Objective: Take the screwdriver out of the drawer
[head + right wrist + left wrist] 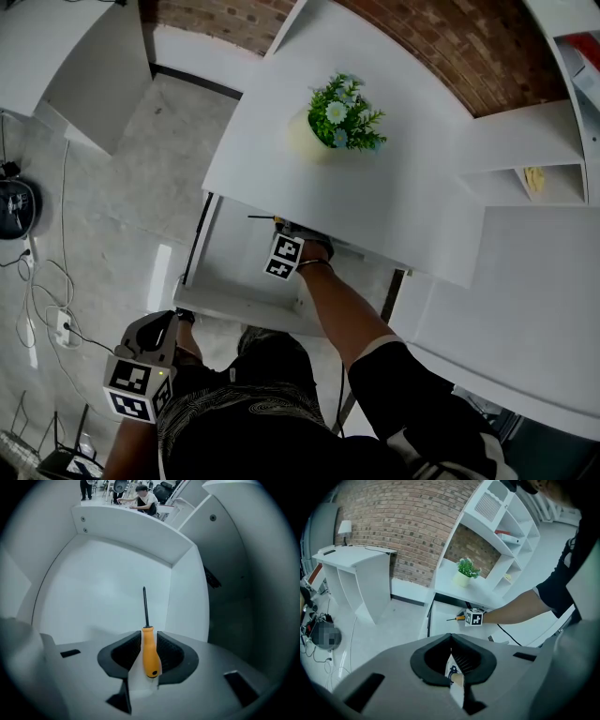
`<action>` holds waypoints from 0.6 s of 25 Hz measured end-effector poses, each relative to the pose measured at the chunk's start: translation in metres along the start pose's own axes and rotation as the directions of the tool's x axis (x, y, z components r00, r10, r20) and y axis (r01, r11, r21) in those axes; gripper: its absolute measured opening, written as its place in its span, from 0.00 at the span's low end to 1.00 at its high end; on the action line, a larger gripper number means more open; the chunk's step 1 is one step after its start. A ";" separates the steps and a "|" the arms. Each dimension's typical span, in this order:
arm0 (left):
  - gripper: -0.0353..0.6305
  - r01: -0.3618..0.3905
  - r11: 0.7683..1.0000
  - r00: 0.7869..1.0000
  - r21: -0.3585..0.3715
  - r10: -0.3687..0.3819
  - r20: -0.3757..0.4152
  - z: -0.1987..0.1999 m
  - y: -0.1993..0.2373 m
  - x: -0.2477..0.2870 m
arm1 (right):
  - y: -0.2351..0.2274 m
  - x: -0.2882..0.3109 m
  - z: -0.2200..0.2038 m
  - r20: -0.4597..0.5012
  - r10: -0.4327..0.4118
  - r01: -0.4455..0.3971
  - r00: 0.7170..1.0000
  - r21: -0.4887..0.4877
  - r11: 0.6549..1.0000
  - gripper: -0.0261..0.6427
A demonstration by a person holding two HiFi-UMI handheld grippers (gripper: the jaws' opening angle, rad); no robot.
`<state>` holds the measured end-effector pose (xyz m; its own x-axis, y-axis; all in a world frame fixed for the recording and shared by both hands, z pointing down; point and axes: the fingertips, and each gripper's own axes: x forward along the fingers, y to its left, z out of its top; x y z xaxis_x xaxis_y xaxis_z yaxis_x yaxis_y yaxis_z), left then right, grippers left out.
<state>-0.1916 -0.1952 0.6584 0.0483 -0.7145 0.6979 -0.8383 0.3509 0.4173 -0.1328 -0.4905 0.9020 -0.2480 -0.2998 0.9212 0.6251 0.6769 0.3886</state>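
An orange-handled screwdriver (pixel 149 652) with a thin black shaft sits between the jaws of my right gripper (pixel 149 637), which is shut on the handle. The shaft points into the open white drawer (pixel 103 588). In the head view the right gripper (pixel 284 230) is over the drawer (pixel 234 261), just under the desk's edge, and the screwdriver (pixel 277 222) sticks out to the left. My left gripper (pixel 167 326) hangs low at the left, off the drawer's front corner. Its jaws (pixel 450 639) are shut on nothing. The left gripper view shows the screwdriver (pixel 458 617) from afar.
A white desk top (pixel 394 202) carries a potted green plant (pixel 339 117). White shelves (pixel 525 150) stand at the right. Cables and a power strip (pixel 62 328) lie on the grey floor at left. A second white desk (pixel 356 569) stands by the brick wall.
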 end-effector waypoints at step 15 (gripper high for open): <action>0.08 -0.007 0.999 1.000 -0.043 0.007 0.006 -0.017 -0.003 -0.006 | 0.003 0.017 0.000 -0.073 0.075 -0.084 0.995 -0.127 0.988 0.16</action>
<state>-0.1803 -0.1816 0.6630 0.0392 -0.7153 0.6977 -0.8146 0.3815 0.4369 -0.1348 -0.4938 0.9191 -0.1457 -0.2967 0.9438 0.7324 0.6089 0.3045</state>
